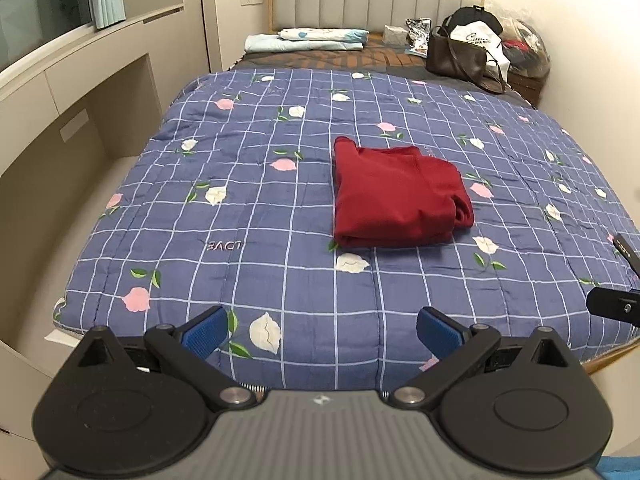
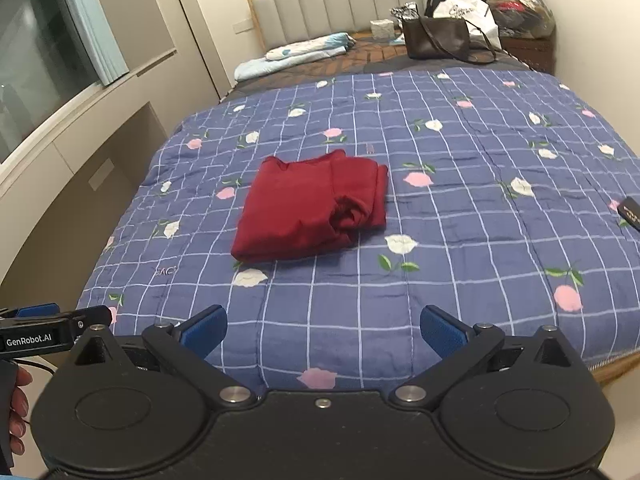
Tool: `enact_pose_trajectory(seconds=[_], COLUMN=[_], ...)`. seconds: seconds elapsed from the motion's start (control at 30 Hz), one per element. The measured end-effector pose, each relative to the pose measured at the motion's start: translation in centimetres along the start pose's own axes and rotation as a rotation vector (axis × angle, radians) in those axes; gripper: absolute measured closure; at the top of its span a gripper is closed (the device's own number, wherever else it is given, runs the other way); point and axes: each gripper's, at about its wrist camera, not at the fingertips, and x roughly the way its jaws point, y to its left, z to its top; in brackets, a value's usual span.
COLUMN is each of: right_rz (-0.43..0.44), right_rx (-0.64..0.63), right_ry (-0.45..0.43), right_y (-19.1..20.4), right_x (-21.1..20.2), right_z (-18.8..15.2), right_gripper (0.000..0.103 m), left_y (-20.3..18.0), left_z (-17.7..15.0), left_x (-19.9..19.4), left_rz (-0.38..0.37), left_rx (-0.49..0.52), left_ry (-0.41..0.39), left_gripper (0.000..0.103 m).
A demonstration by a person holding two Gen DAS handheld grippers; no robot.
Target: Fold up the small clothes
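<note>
A dark red garment [image 1: 394, 196] lies folded into a compact rectangle on the blue floral quilt [image 1: 260, 208]; it also shows in the right wrist view [image 2: 310, 206]. My left gripper [image 1: 320, 332] is open and empty above the quilt's near edge, well short of the garment. My right gripper [image 2: 324, 330] is open and empty, also above the near edge. The left gripper's side shows at the left edge of the right wrist view [image 2: 48, 328].
At the bed's head lie folded pale bedding [image 1: 308, 38], a dark handbag [image 1: 460, 58], a white bag and a plastic sack of clothes [image 1: 524, 44]. A small black object [image 2: 630, 212] lies on the quilt's right side. A built-in desk [image 1: 60, 92] runs along the left.
</note>
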Motion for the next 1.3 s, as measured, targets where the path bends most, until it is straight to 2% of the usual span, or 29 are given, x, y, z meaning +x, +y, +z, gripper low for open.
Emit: enact_pose_trajectory(seconds=[0.37, 1.3], right_rz=[-0.025, -0.023], right_rx=[0.007, -0.021], right_ry=[0.021, 0.01], right_y=[0.7, 1.6], right_x=[-0.1, -0.2], right_z=[-0.8, -0.4], right_gripper=[0.001, 0.001], left_y=[0.3, 1.5], left_z=[-0.5, -0.5], left_x=[0.0, -0.3], left_rz=[-0.013, -0.012], left_rx=[0.008, -0.027], left_ry=[0.009, -0.011], left_gripper=[0.0, 0.0])
